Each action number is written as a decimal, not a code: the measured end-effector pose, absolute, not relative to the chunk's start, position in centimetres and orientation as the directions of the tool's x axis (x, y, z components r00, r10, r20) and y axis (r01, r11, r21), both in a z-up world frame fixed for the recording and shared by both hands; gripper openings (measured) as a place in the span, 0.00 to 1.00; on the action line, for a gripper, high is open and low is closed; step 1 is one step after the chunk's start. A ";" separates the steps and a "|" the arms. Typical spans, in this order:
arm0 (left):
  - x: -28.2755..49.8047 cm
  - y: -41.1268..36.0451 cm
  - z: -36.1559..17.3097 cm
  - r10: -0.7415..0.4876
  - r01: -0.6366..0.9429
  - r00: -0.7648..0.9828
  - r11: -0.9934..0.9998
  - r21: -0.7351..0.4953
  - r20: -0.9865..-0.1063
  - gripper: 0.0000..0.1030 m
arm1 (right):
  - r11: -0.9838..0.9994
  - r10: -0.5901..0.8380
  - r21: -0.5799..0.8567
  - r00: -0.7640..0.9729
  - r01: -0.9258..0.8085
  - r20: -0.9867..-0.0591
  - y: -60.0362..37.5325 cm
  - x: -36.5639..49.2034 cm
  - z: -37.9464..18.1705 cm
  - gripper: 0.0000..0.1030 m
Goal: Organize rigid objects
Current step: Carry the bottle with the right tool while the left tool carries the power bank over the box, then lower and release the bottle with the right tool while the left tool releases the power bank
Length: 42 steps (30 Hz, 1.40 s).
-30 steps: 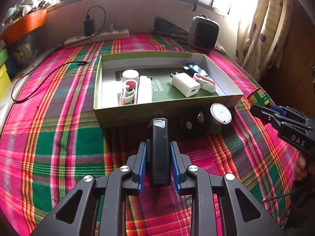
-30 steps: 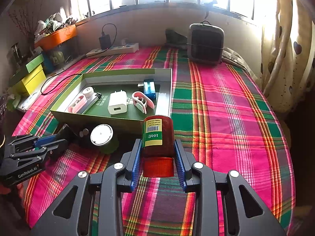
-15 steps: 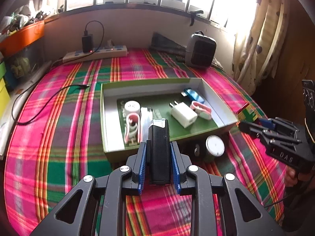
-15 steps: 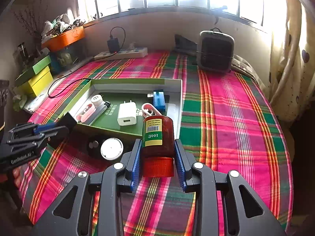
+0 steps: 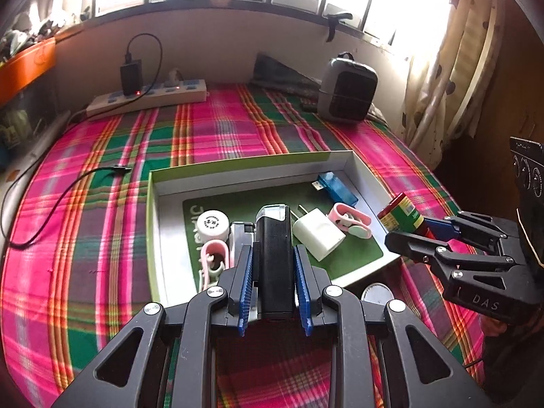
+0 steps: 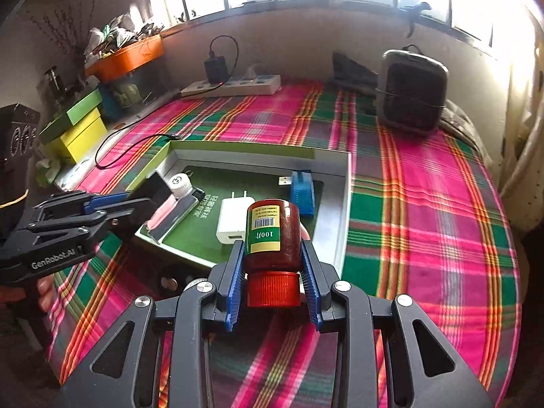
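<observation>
Here, the left gripper (image 5: pixel 273 272) clamps a black rectangular device (image 5: pixel 274 255) while the right gripper (image 6: pixel 272 265) grips a red-capped bottle (image 6: pixel 273 238), both poised over the green tray (image 5: pixel 258 165) on the plaid bed; lowering and releasing inside likely follows.

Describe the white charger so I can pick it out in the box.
Find the shallow green box on the plaid cloth. On its green liner near the middle lies the white charger, a blocky cube. Its two metal prongs set it apart from the pink clips beside it.
</observation>
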<state>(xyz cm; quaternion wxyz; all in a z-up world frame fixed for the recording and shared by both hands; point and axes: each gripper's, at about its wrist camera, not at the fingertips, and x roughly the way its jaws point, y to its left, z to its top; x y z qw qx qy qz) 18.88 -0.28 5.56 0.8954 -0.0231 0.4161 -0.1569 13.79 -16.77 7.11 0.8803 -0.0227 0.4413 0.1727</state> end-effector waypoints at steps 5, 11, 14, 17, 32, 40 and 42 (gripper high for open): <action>19.8 -0.8 4.7 -0.302 0.267 0.584 0.948 -0.173 -0.753 0.22 | 0.926 0.311 0.133 0.518 -0.352 -0.797 -16.3 14.8 6.5 0.32; 20.5 -1.5 3.5 -0.297 0.272 0.561 0.948 -0.167 -0.773 0.22 | 0.918 0.324 0.147 0.481 -0.369 -0.815 -16.0 15.7 5.4 0.32; 20.7 -1.7 3.2 -0.292 0.270 0.555 0.949 -0.163 -0.779 0.22 | 0.919 0.321 0.147 0.475 -0.367 -0.819 -16.2 16.0 5.0 0.32; 20.8 -1.8 2.9 -0.292 0.271 0.549 0.949 -0.163 -0.783 0.22 | 0.920 0.321 0.150 0.474 -0.363 -0.820 -16.3 16.2 4.8 0.32; 21.0 -2.0 2.4 -0.295 0.273 0.539 0.947 -0.167 -0.789 0.22 | 0.930 0.256 0.074 0.486 -0.361 -0.836 -16.0 16.6 4.0 0.32; 20.9 -2.0 2.3 -0.294 0.274 0.541 0.947 -0.165 -0.788 0.23 | 0.933 0.253 0.075 0.493 -0.352 -0.833 -16.0 16.6 4.0 0.32; 20.9 -2.0 2.3 -0.292 0.273 0.543 0.948 -0.163 -0.787 0.23 | 0.934 0.253 0.075 0.494 -0.351 -0.832 -16.1 16.5 4.0 0.32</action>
